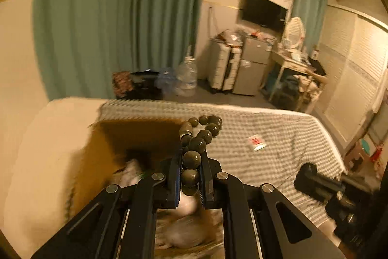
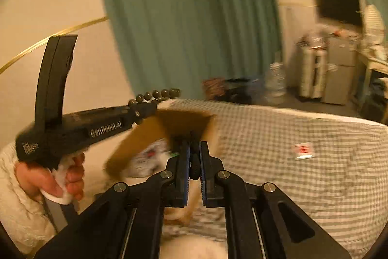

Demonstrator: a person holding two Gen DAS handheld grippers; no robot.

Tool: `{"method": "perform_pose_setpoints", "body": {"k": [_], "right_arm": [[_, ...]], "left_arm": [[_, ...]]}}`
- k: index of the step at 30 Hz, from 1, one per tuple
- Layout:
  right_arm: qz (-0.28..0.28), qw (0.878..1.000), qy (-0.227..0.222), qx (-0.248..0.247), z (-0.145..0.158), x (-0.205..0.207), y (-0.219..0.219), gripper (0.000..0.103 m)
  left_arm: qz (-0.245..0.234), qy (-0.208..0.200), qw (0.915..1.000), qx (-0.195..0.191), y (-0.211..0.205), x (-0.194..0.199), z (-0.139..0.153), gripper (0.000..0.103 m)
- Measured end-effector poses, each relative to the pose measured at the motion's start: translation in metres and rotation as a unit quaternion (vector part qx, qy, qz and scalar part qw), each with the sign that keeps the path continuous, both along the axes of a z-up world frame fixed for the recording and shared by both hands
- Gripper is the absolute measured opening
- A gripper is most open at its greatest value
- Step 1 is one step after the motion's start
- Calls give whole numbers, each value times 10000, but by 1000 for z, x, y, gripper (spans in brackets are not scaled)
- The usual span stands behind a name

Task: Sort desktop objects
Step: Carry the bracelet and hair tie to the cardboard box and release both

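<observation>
My left gripper [image 1: 190,162] is shut on a string of dark round beads [image 1: 201,135], which loops up past the fingertips. It hovers over an open brown cardboard box [image 1: 135,135] on the checked bedspread [image 1: 278,135]. The box holds pale wrapped items [image 1: 184,229]. In the right wrist view the left gripper [image 2: 148,107] and its beads [image 2: 157,95] show at the left above the box [image 2: 184,123]. My right gripper [image 2: 194,157] is shut on a small dark object [image 2: 194,168] near the box's right wall.
A small red-and-white packet [image 1: 256,142] lies on the bedspread to the right, also in the right wrist view [image 2: 303,149]. A white pillow [image 1: 43,157] lies left of the box. Beyond the bed are green curtains [image 1: 116,16], a water jug [image 1: 186,74], suitcase and fridge.
</observation>
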State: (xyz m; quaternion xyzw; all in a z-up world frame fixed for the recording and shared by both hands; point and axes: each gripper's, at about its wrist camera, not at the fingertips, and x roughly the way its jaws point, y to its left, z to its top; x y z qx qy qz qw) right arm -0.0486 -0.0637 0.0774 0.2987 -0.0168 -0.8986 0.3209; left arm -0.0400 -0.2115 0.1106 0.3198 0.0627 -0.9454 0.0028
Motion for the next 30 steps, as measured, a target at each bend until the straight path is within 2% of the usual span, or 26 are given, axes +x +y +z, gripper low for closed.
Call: {"method": "perform_pose_setpoints", "body": {"k": [1,4,7,10,11,12,13,14,15,16,17,18,23,27,30], "right_arm": [[143,9998,-156,-15,-6,-4,-12,7],[313,9983,-497,6,-26,-20,-46,7],[367,9964,-725,229,-50,-39,-77,7],[243,9950,-965,118,-63,-56,-85,7],[208,9935,-1120,1,-67,-64,-86,10],[193,9920,-1242,-80,-69,-69,-86,10],[139,9912,-1315,-98,-69,-75,-85,11],[63,9909,-1345,-67,-69,-81,-88,24],[12,9913,-1314,-21,-69,-83,-91,35],[-103,9925,-1217,32,-67,-85,-93,54],[-182,9934,-1128,42,-66,-87,-94,66],[-211,9939,-1085,24,-65,-87,-97,67],[-396,9923,-1170,86,-65,-89,-100,69],[-720,9943,-728,281,-49,-68,-81,69],[-949,9939,-320,461,-36,-51,-44,69]], "left_arm": [[150,-70,9999,-4,-16,5,-10,11],[185,-293,9994,-22,-41,17,-45,11],[80,-449,9988,-171,-43,15,-79,11],[59,-638,9979,46,-52,9,-103,11],[36,-680,9977,64,-52,6,-109,12],[3,-700,9975,47,-53,4,-113,19],[-56,-711,9974,32,-59,9,-116,40],[-103,-691,9976,13,-59,11,-118,55],[-64,-655,9978,-25,-60,14,-120,84],[-8,-559,9984,-38,-62,17,-119,92],[66,-425,9991,-19,-62,22,-119,92],[88,-379,9992,38,-63,24,-118,94],[134,-377,9992,43,-62,32,-122,96],[71,-329,9994,4,-54,42,-121,96],[-120,-263,9996,-5,-35,45,-109,96]]}}
